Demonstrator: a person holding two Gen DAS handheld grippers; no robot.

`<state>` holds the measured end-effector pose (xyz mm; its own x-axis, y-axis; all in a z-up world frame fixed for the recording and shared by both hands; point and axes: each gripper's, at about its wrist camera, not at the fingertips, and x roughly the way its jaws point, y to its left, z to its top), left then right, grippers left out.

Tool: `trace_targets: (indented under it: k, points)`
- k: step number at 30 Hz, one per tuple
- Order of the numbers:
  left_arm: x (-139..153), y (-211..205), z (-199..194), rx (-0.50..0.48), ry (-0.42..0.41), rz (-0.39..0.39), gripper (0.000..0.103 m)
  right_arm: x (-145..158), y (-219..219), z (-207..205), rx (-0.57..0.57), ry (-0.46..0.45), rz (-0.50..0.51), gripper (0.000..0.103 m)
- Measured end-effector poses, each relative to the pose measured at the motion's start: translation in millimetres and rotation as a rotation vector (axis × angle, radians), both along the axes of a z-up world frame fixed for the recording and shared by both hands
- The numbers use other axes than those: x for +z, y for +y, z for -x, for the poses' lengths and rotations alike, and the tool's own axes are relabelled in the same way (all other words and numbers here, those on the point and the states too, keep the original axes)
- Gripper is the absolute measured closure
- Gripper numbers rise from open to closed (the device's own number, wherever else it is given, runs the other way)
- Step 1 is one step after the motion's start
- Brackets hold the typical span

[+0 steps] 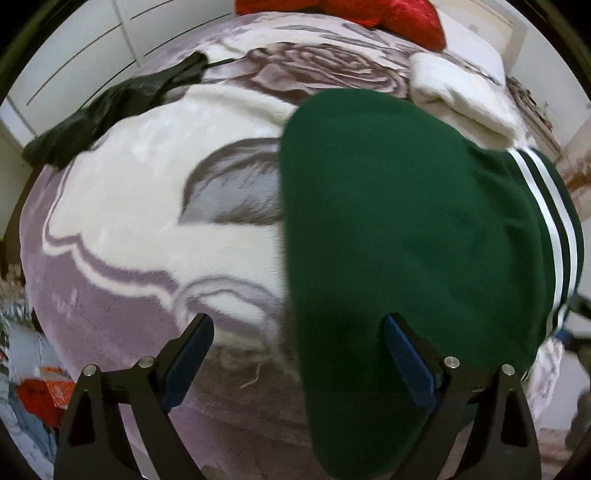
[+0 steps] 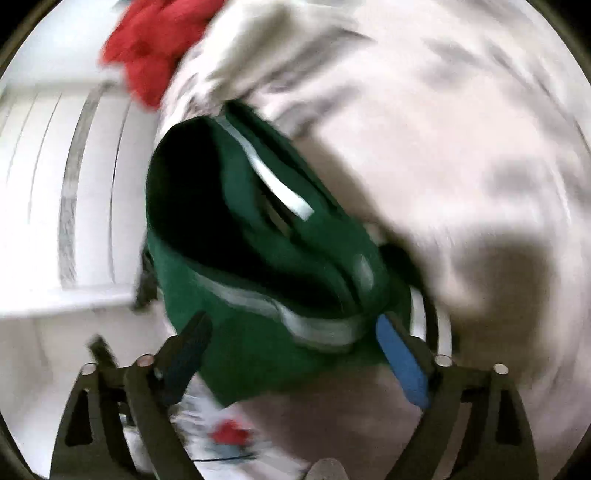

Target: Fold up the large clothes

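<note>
A dark green garment [image 1: 406, 229] with white stripes along its right edge lies folded on the bed's floral blanket [image 1: 147, 221]. My left gripper [image 1: 297, 332] hangs open above it. The garment's left edge runs between the fingers, and the right finger [image 1: 406, 362] is over the green cloth. In the blurred right wrist view the same green garment [image 2: 258, 258] shows layered folds and white stripes. My right gripper [image 2: 291, 332] stands wide open over its near end, and its pads do not press on the cloth.
A black garment [image 1: 110, 110] lies at the blanket's far left edge. A folded white garment [image 1: 454, 96] and a red cushion [image 1: 369, 14] lie at the back. White wardrobe doors [image 1: 74, 55] stand beyond the bed. Clutter [image 1: 37, 398] lies on the floor at lower left.
</note>
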<state>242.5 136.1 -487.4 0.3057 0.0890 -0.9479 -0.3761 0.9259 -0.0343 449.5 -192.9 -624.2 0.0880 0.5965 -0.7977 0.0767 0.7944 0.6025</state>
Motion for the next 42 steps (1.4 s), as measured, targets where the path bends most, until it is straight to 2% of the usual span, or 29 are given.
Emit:
trace_targets:
  k: [2,3,4,5,6,7,8,9,13,16,17,19,21,22,24,25,26,27,28,30,32,33,34,35,36,37,39,42]
  points:
    - [-1.1,-5.9,-2.8,-0.021,-0.007,-0.003,0.009,-17.7,32.8,-18.6,0.115,0.056,0.046,0.001]
    - [-2.5,-6.7,-3.4,-0.026,-0.002,-0.002,0.009,-25.3,40.2,-26.0,0.138,0.082,0.078,0.002]
    - [-3.2,-7.2,-3.6,-0.027,-0.001,0.0,0.009,-22.5,41.0,-31.3,0.116,0.063,0.079,0.007]
    - [-3.5,-7.5,-3.9,-0.026,-0.002,0.004,0.009,-15.3,41.3,-31.9,0.1,0.038,0.075,0.03]
    - [-4.5,-7.0,-3.9,-0.025,0.002,0.011,0.009,-10.9,41.1,-33.8,0.09,0.035,0.065,0.041]
    - [-5.1,-6.3,-3.1,-0.023,0.003,0.019,0.009,-4.7,38.4,-33.6,0.069,0.033,0.043,0.068]
    - [-5.2,-5.8,-1.5,-0.021,0.001,0.024,0.009,-1.5,34.7,-37.6,0.033,0.04,0.013,0.086]
    - [-5.3,-5.0,0.0,-0.018,0.003,0.027,0.009,4.3,29.8,-33.2,0.006,0.052,-0.018,0.09]
    - [0.5,-3.6,4.7,-0.012,-0.005,0.051,0.009,41.8,1.7,-13.2,-0.182,0.104,-0.127,0.092]
    - [4.1,-5.1,3.3,-0.029,-0.029,0.069,0.009,65.0,-12.3,13.6,-0.24,0.086,-0.121,0.092]
    - [0.9,-6.3,0.2,-0.038,-0.023,0.067,0.009,67.5,-7.6,24.9,-0.226,0.092,-0.091,0.092]
    - [-10.0,-7.1,-5.9,-0.05,-0.02,0.063,0.007,58.1,-14.0,43.6,-0.195,0.14,0.033,0.09]
    - [-25.6,-4.6,-12.2,-0.055,0.01,0.076,0.005,25.0,0.1,32.3,-0.061,0.18,0.186,0.08]
    - [-30.0,-1.9,-14.6,-0.052,0.016,0.096,0.004,11.1,8.1,24.4,0.029,0.202,0.268,0.072]
    - [-29.0,2.4,-16.3,-0.045,0.007,0.119,0.003,6.8,11.6,9.1,0.09,0.185,0.236,0.068]
    - [-27.3,2.9,-17.0,-0.051,0.004,0.115,0.003,13.9,10.3,0.7,0.114,0.134,0.237,0.049]
    - [-26.3,2.2,-17.3,-0.06,0.003,0.103,0.003,16.4,9.8,-6.5,0.13,0.084,0.245,0.022]
    - [-26.4,1.6,-17.3,-0.067,0.002,0.1,0.003,18.2,8.5,-14.6,0.143,0.036,0.258,0.011]
    - [-27.1,1.4,-17.2,-0.071,-0.002,0.102,0.003,16.9,7.4,-26.2,0.153,-0.007,0.263,0.007]
    - [-29.4,2.8,-17.3,-0.065,-0.004,0.114,0.003,3.2,5.8,-44.5,0.175,0.019,0.158,0.007]
    - [-31.0,5.1,-18.1,-0.051,-0.003,0.132,0.003,-35.8,8.5,-65.9,0.198,0.16,-0.064,0.007]
    - [-31.3,5.6,-19.0,-0.048,-0.003,0.132,0.003,-49.4,10.1,-71.4,0.19,0.207,-0.124,0.007]
    - [-30.4,5.6,-19.5,-0.048,-0.003,0.13,0.003,-52.5,10.8,-74.1,0.175,0.188,-0.131,0.01]
    - [-29.0,5.1,-20.5,-0.051,-0.001,0.123,0.003,-48.7,13.6,-74.3,0.182,0.147,-0.109,0.018]
    - [-27.8,4.6,-22.0,-0.056,-0.003,0.12,0.003,-39.8,16.6,-73.2,0.202,0.104,-0.088,0.039]
    - [-26.2,3.1,-22.9,-0.063,-0.003,0.113,0.003,-29.0,15.7,-70.4,0.185,0.1,-0.081,0.07]
    - [-22.6,-0.2,-25.2,-0.082,-0.003,0.091,0.003,-8.5,9.9,-60.6,0.122,0.086,-0.074,0.075]
    - [-15.9,-3.9,-29.1,-0.106,-0.014,0.063,0.003,25.5,-5.1,-40.5,0.014,0.097,-0.123,0.079]
